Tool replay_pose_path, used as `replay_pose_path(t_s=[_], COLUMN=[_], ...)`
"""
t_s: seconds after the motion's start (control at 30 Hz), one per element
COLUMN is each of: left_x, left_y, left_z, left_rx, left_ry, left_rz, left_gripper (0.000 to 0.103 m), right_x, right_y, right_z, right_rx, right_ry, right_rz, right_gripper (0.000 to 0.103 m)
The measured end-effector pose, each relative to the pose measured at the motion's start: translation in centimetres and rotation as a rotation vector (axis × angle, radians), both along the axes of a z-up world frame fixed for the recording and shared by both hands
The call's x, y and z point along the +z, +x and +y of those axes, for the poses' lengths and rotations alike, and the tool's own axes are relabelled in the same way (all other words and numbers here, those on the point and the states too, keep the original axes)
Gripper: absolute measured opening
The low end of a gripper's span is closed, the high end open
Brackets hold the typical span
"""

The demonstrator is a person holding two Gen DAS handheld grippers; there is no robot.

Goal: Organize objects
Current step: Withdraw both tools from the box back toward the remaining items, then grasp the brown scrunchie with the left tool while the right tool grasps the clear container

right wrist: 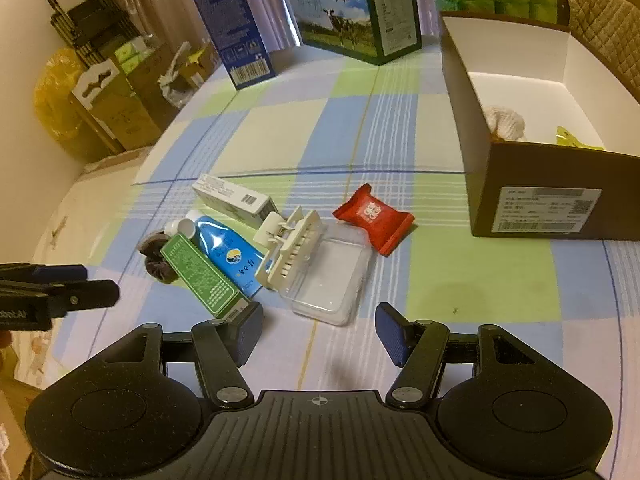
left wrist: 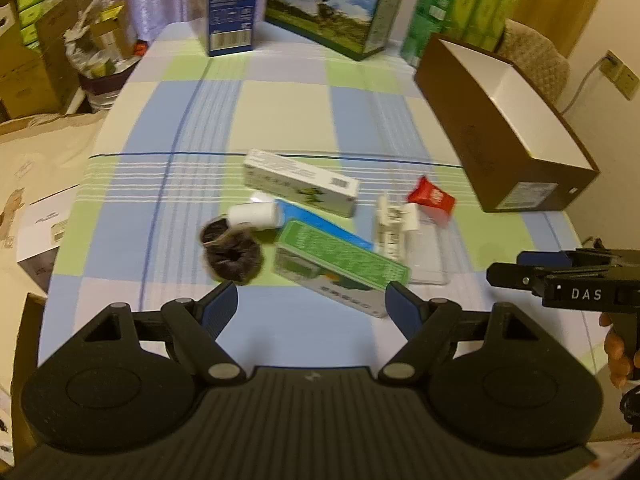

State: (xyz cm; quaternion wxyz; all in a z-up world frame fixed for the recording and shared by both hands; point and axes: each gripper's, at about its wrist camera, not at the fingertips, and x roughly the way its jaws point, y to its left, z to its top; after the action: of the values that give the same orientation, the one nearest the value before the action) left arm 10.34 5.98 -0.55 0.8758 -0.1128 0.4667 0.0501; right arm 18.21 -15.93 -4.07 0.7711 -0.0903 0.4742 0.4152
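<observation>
My right gripper [right wrist: 318, 334] hangs open and empty, nearest the clear tray [right wrist: 328, 280] — dead ahead, long axis running away from me; the brown box [right wrist: 532, 184] sits far right.

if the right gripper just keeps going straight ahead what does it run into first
Most likely the clear plastic tray, which lies just ahead between the open fingers of the right gripper; depth is hard to judge, so it could pass above it.
</observation>
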Motion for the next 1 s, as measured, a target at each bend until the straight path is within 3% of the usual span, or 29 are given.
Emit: replay_pose_path(t_s=[0.33, 0.67, 1.0], left_x=[-1.8, -3.0, -4.6], left_y=[0.1, 0.5, 1.6], left_z=[4.1, 5.6, 6.0], left_rx=[0.083, 0.106, 0.07], left_ry=[0.031, 0.033, 0.037], left_rz=[0.029, 0.049, 0.067], left_gripper=[0.078, 0.078, 0.078], right_x=[-3.1, -5.6, -6.0], right_y=[-0.6, 0.3, 1.3], right_z=[3.5, 6.1, 4.3], right_rx=[-0.009, -0.051, -0.057], right_ry=[-0.082, -0.118, -0.132], right_rz=[-0.032, -0.044, -0.031], right_gripper=[0.059, 0.059, 0.055])
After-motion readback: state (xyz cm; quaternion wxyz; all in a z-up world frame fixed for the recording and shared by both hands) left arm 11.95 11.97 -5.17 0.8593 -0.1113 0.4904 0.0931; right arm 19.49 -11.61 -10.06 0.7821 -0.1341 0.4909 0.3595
